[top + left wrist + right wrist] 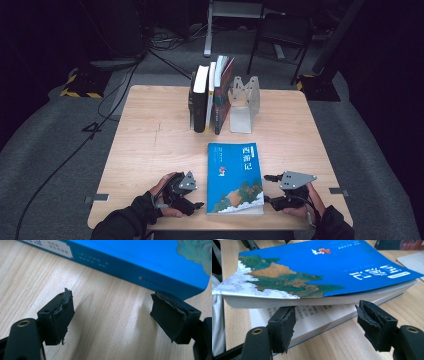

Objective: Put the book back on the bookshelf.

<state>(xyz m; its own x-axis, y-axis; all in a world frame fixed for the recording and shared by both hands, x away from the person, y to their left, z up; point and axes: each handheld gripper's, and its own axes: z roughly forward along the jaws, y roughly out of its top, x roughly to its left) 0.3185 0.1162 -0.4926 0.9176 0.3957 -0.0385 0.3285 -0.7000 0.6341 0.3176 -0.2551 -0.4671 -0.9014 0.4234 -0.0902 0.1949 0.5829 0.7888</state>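
Flanking blue book [235, 177]: left tool [198, 204] open, right tool [266, 188] open at page edge

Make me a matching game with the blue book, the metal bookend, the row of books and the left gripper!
Things:
1. blue book
2. bookend
3. row of books
4. left gripper

Places or states:
A. standing upright at the far edge of the table
B. open, beside the book's spine
C. lying flat, its pages partly lifted
D. silver, standing apart, right of the standing books

Pairs: 1-C, 2-D, 3-A, 4-B
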